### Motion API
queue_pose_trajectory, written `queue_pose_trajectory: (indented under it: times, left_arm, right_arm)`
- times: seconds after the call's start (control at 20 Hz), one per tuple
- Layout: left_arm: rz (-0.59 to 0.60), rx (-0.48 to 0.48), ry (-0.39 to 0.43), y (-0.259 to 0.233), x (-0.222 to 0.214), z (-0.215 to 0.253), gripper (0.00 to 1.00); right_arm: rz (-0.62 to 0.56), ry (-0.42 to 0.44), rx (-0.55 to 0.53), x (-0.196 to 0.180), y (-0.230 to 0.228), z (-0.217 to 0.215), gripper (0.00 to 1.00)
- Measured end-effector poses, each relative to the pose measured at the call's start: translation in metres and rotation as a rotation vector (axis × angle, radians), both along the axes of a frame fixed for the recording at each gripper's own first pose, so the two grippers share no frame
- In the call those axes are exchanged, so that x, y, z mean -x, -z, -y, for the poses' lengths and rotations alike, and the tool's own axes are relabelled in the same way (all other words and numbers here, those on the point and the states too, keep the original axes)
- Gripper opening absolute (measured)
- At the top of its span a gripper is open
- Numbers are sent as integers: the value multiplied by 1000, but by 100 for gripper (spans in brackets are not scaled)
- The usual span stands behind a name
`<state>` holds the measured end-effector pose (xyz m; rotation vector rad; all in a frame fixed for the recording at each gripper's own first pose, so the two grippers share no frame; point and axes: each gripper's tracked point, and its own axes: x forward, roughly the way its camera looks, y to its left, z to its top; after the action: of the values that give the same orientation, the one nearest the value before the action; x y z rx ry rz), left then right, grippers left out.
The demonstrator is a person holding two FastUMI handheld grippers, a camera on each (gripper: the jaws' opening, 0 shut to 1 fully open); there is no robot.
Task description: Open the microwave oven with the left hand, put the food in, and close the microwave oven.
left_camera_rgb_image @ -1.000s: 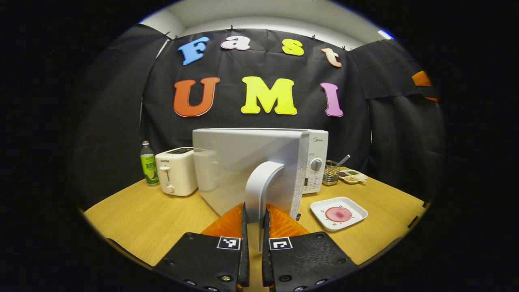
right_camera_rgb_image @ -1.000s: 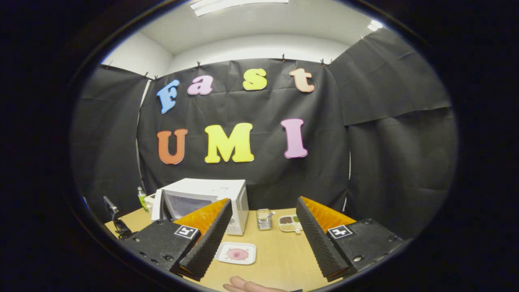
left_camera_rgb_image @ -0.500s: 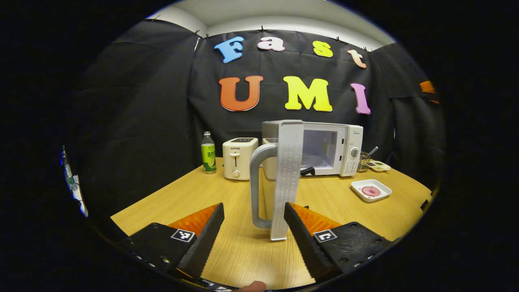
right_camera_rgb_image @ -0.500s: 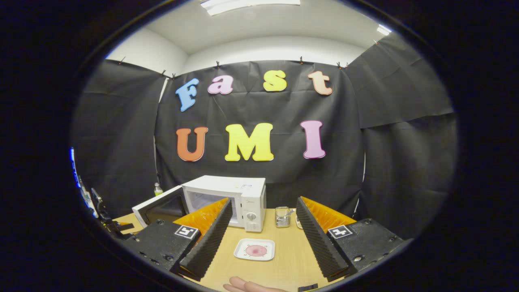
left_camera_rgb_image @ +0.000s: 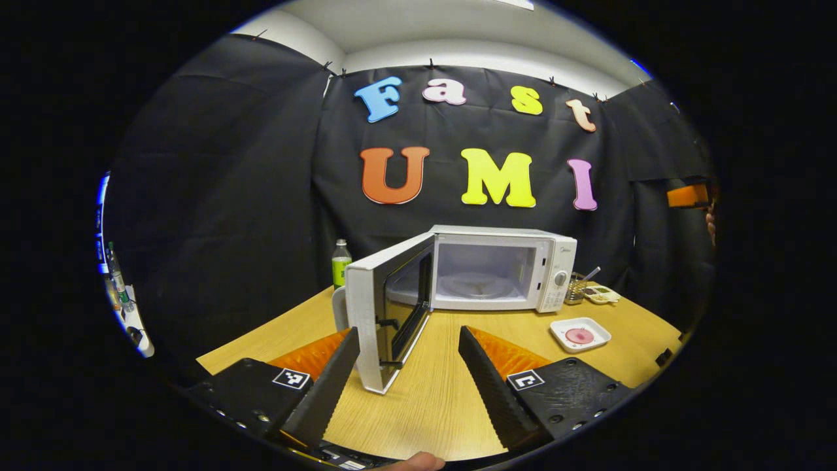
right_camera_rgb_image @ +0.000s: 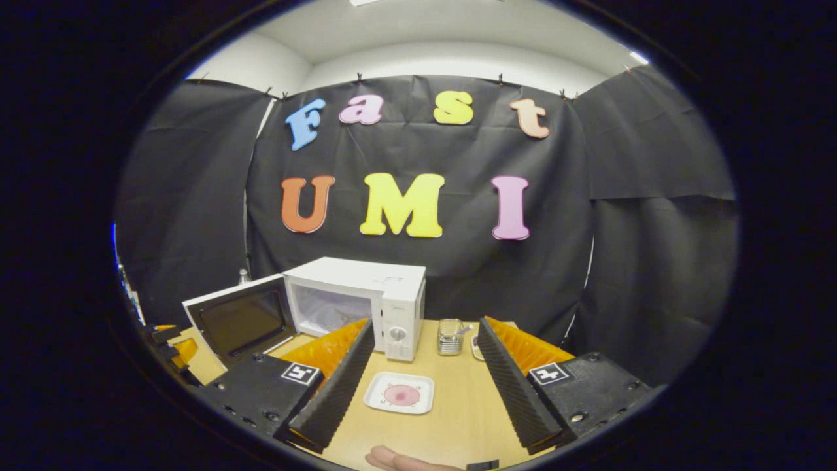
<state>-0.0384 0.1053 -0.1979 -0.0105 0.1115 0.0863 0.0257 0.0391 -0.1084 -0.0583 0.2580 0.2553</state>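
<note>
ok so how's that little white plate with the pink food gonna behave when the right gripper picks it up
The white plate looks rigid and shallow, so it should lift without flexing. It sits flat on the wooden table, so its low rim probably offers little to pinch. The flat pink food lies loose and could slide if the plate tilts.

The left claw (left_camera_rgb_image: 409, 373) lets go of the door handle (left_camera_rgb_image: 337, 307) and is now wide open and pulled back from it. The microwave door (left_camera_rgb_image: 392, 307) now stands wide open, so the glass plate inside (left_camera_rgb_image: 477, 285) shows. The right claw (right_camera_rgb_image: 425, 373) is now closer to the food plate (right_camera_rgb_image: 399, 394).
</note>
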Motion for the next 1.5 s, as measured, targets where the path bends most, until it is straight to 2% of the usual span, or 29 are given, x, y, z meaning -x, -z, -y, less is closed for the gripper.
queue_pose_trajectory:
  times: [0.05, 0.1, 0.15, 0.2, 0.25, 0.3, 0.35, 0.4, 0.6, 0.7, 1.05, 1.1, 1.25, 1.3, 1.35, 1.4, 1.45, 1.5]
  left_arm:
    - [10, -6, 5, -11, -2, 6, 93]
    - [20, -15, 9, -22, -4, 10, 93]
    - [31, -27, 9, -33, -6, 15, 93]
    - [52, -38, 10, -46, -9, 20, 93]
    - [74, -52, 12, -59, -12, 24, 93]
    - [91, -67, 7, -70, -17, 29, 93]
    - [102, -75, -2, -78, -21, 32, 93]
    - [108, -75, -2, -84, -25, 38, 93]
    - [138, -69, 22, -105, -36, 66, 93]
    - [151, -73, 24, -110, -40, 73, 94]
    - [106, -86, 15, -95, -49, 89, 94]
    - [96, -88, 12, -92, -50, 89, 83]
    - [87, -116, -15, -84, -56, 85, 83]
    - [75, -129, -30, -81, -58, 82, 95]
    - [60, -137, -41, -74, -60, 79, 87]
    - [49, -142, -48, -70, -61, 79, 96]
    - [39, -143, -52, -67, -63, 79, 96]
    - [35, -141, -54, -66, -63, 79, 96]
  right_arm:
    - [-32, -2, 19, -11, 11, 0, 95]
    - [-69, -8, 38, -22, 23, 2, 100]
    - [-114, -13, 52, -34, 36, 2, 96]
    - [-167, -13, 61, -46, 51, 5, 100]
    - [-227, -18, 62, -57, 68, 7, 96]
    - [-292, -25, 57, -68, 85, 8, 96]
    - [-362, -34, 44, -78, 102, 8, 100]
    - [-431, -44, 29, -88, 120, 6, 96]
    - [-688, -79, -7, -115, 196, 7, 100]
    - [-798, -107, -22, -119, 226, 8, 86]
    - [-1079, -172, -60, -115, 304, -6, 82]
    - [-1116, -189, -69, -115, 312, -10, 80]
    - [-1169, -216, -117, -120, 328, -20, 70]
    - [-1192, -223, -130, -120, 332, -22, 63]
    - [-1205, -222, -140, -123, 334, -24, 57]
    - [-1206, -232, -142, -125, 335, -26, 52]
    - [-1212, -235, -126, -127, 338, -24, 60]
    - [-1214, -235, -126, -129, 340, -25, 39]
